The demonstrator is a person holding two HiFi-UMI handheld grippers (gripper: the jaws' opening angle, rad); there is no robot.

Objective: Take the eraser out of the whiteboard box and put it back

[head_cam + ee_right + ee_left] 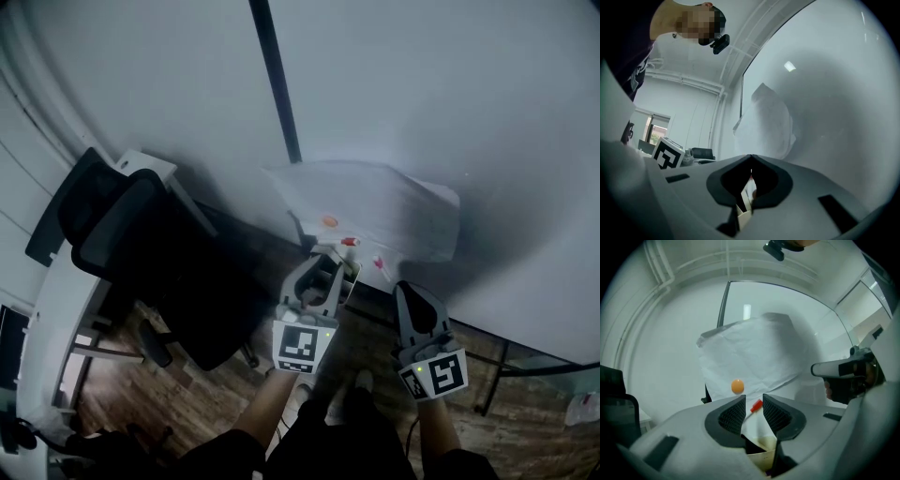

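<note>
Nearest: grey two-jaw L gripper (pixel 322 272) and grey two-jaw R gripper (pixel 405 292), side by side, both aimed at the big white wall-mounted whiteboard (pixel 450 94). L jaws stand approx half apart; nothing seen pressed btw the pads. R jaws are together at the tips, empty.

Small pale whiteboard box (pixel 353 269) sits at the board's lower edge, just beyond the L gripper's tips. Eraser itself: can't pick it out in any view, presumably in or at that box.

Risks, as I judge them:
- L pads could catch the red-capped white marker (pixel 350 242) or the edge of the creased white paper sheet (pixel 375 202) instead of the eraser, since all sit close together.
- A shallow or off-centre grip may let the eraser slip and drop to the brown wooden floor (pixel 216 394).
- R gripper is near the box and could knock it.

Views:
- L gripper view shows the gap at the L gripper (pixel 753 401), w/ the marker (pixel 756 405) seen through it and the round orange magnet (pixel 737 386) above; head view doesn't show that gap.
- R gripper view alone shows the R gripper (pixel 750 158) tips meeting.
- Only head view shows the black office chair (pixel 141 253) far left and the floor.
</note>
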